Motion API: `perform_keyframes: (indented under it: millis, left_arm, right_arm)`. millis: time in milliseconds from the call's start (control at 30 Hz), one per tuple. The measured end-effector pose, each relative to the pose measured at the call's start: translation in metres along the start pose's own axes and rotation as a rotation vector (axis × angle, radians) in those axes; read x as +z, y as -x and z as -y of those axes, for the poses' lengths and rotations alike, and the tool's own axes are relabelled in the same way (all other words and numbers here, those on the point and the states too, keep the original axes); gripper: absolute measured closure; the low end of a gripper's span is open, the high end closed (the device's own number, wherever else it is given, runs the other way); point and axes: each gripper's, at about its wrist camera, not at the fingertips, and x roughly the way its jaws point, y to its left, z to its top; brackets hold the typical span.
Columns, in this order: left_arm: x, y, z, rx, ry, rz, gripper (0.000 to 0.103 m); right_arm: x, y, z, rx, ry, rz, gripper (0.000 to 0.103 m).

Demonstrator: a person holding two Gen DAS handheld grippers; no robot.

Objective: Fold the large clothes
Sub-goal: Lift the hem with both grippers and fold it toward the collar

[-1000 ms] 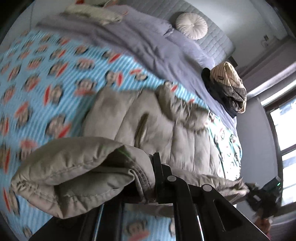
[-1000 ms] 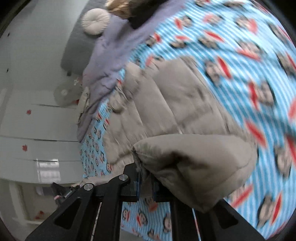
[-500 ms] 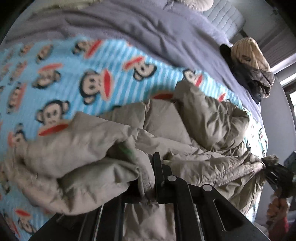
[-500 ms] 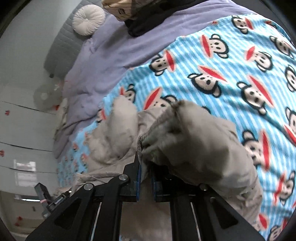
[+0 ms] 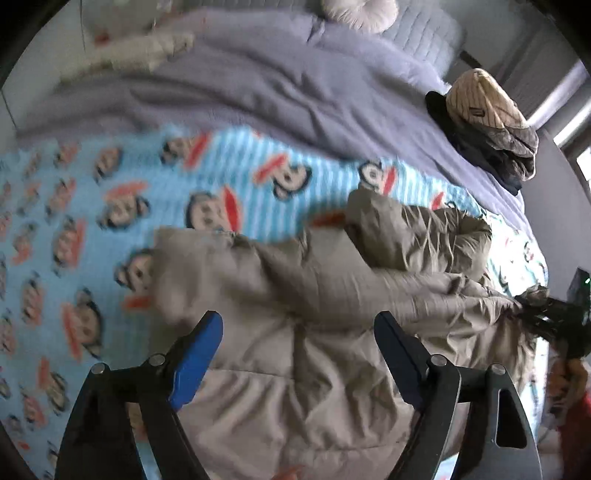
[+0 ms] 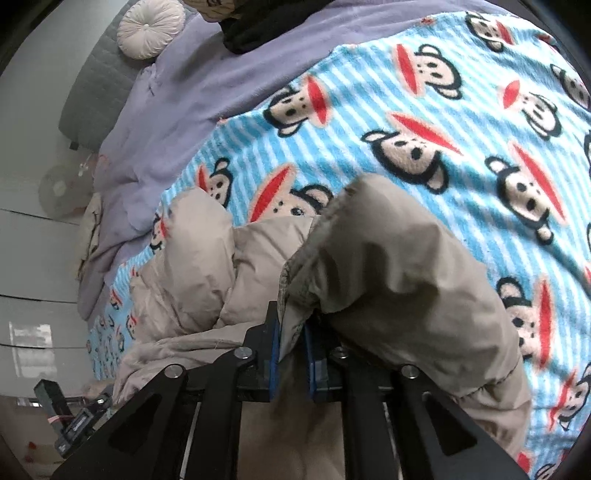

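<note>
A beige padded jacket [image 5: 332, 277] lies bunched on a blue striped monkey-print blanket [image 5: 221, 162]. My left gripper [image 5: 298, 319] hovers over the jacket's folded part, its jaws opening wide, with nothing pinched between the blue pads. In the right wrist view the jacket [image 6: 388, 258] has a thick fold doubled over. My right gripper [image 6: 291, 325] still holds the hem of that fold between its pads while its jaws begin opening. The right gripper also shows at the jacket's far end [image 5: 554, 321] in the left wrist view.
A lilac duvet [image 5: 277, 85] covers the head of the bed beyond the blanket [image 6: 406, 110]. A pile of dark and striped clothes [image 5: 487, 125] sits on the duvet near the wall. A round white cushion [image 6: 151, 27] leans on the grey headboard.
The left gripper let go of the jacket fold and its jaws sprang wide. Both hands carried their folds forward and down onto the jacket. The right gripper keeps its hem.
</note>
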Motion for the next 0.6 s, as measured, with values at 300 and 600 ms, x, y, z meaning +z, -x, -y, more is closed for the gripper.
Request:
perform_keyframes:
  millis: [300,600]
  left_arm:
    - [-0.004,-0.031,0.029,0.012,-0.103,-0.006,0.034]
    - [0.012,-0.104,0.027,0.166,-0.051,0.044,0.034]
  right_arm:
    - [-0.029,0.028,-0.028,0.05,0.149,0.057,0.072]
    - [-0.033,-0.037,-0.044,-0.074,0.278,0.057,0.085]
